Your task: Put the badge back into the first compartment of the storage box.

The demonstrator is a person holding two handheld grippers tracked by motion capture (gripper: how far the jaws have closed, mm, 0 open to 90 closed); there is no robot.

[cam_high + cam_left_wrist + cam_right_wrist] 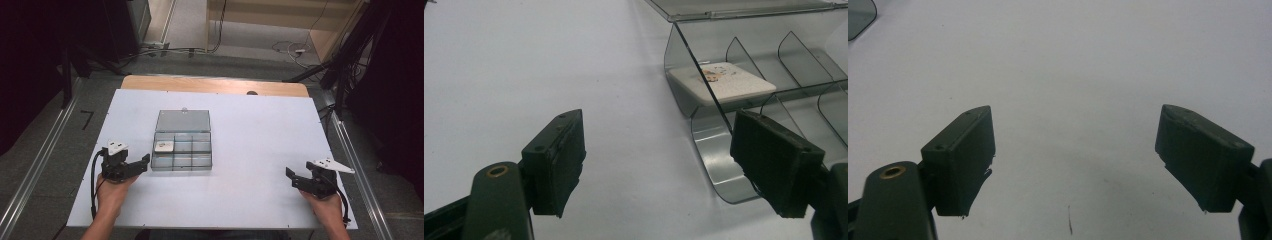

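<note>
My left gripper (659,165) has its jaws apart with nothing between them; bare white table (250,190) shows in the gap. Just past its right jaw stands the near left corner of a clear, smoky-grey plastic compartment box (724,165). The box is shallow, split by thin curved dividers into small cells, and its lid (183,120) lies hinged open flat behind it. In a left cell of the middle row lies a flat white square tile (724,82) with a small coloured print on top. From above, the box sits left of the table's centre, and box plus lid run longest from me towards the far edge. My right gripper (1075,165), jaws also wide apart and empty, rests well off to the right.
</note>
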